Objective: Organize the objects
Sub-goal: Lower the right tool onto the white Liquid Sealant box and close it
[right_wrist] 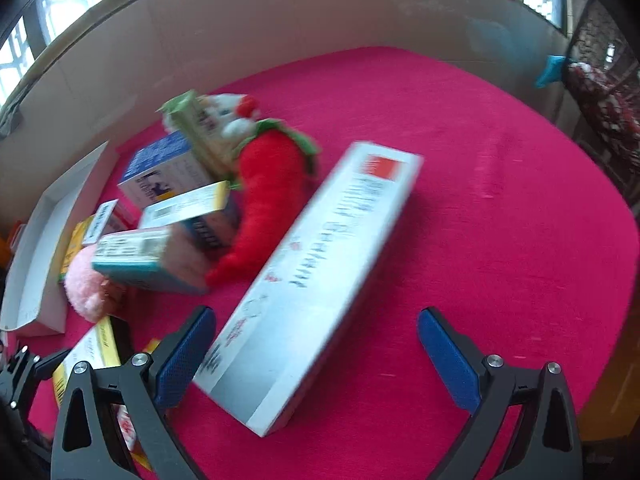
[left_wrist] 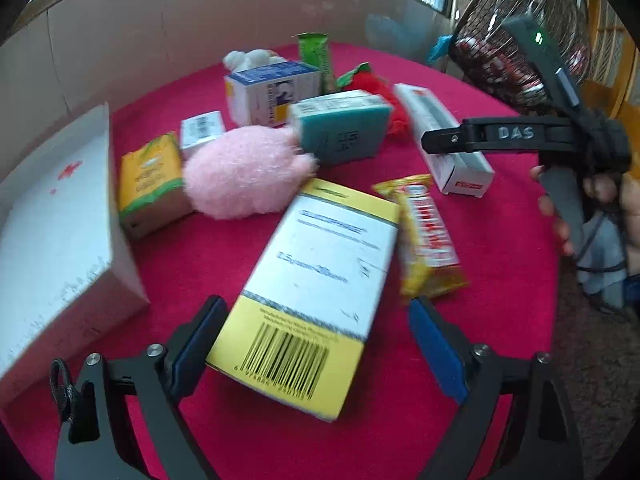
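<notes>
My left gripper (left_wrist: pixel 316 302) stands open around the near end of a yellow and white barcode box (left_wrist: pixel 312 264) lying on the red cloth (left_wrist: pixel 500 240). Its left pad (left_wrist: pixel 200 348) is at the box's edge, while the right pad (left_wrist: pixel 436 352) stands clear of it. My right gripper (right_wrist: pixel 316 312) is open over the near end of a long white box (right_wrist: pixel 320 264) with a red mark. Its left pad is close to that box and its right pad is well apart. In the left wrist view the right gripper (left_wrist: pixel 432 142) hovers over the long white box (left_wrist: pixel 460 176).
A pile sits behind: pink plush (left_wrist: pixel 240 172), teal box (left_wrist: pixel 344 128), blue and white box (left_wrist: pixel 268 88), red plush (right_wrist: pixel 272 196), yellow-green box (left_wrist: pixel 152 176), yellow snack bar (left_wrist: pixel 428 236). An open white carton (left_wrist: pixel 52 220) stands left. A wire basket (left_wrist: pixel 520 40) is at the far right.
</notes>
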The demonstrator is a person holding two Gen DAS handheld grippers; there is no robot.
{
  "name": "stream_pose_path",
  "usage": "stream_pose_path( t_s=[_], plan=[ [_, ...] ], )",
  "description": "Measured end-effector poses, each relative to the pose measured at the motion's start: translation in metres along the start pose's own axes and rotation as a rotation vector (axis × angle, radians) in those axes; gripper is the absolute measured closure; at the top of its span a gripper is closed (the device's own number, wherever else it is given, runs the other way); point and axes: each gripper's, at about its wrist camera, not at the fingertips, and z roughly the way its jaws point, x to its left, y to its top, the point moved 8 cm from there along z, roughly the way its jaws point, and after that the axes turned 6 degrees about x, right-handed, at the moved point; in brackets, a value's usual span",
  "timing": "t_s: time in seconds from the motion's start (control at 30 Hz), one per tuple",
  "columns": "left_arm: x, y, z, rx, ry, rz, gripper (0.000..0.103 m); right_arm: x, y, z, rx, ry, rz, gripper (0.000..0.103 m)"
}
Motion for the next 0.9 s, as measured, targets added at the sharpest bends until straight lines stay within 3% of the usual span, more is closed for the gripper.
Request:
stream_pose_path(
  t_s=[0.07, 0.17, 0.3, 0.37, 0.6, 0.9],
  plan=[
    [-0.009, 0.0, -0.003, -0.011, -0.025, 0.004, 0.012, -0.013, -0.002, -0.003, 0.002, 0.004, 0.026, 0.001],
    [-0.005, 0.005, -0.002, -0.013, 0.036, -0.005, 0.014, -0.019, -0.004, -0.003, 0.004, 0.055, 0.048, 0.001],
    [0.015, 0.007, 0.004, -0.002, 0.081, -0.09, 0.017, -0.009, -0.006, -0.004, -0.007, 0.053, -0.01, 0.001],
    [0.018, 0.006, 0.002, -0.01, 0.105, -0.091, 0.024, -0.005, -0.009, -0.005, -0.013, 0.047, -0.035, 0.001],
    [0.012, 0.004, 0.001, -0.015, 0.129, -0.038, 0.029, -0.005, -0.014, -0.008, -0.035, 0.023, -0.095, 0.011],
    [-0.002, 0.013, 0.003, -0.034, 0.161, 0.023, 0.033, -0.011, -0.016, -0.011, -0.057, 0.009, -0.108, 0.014]
  ],
)
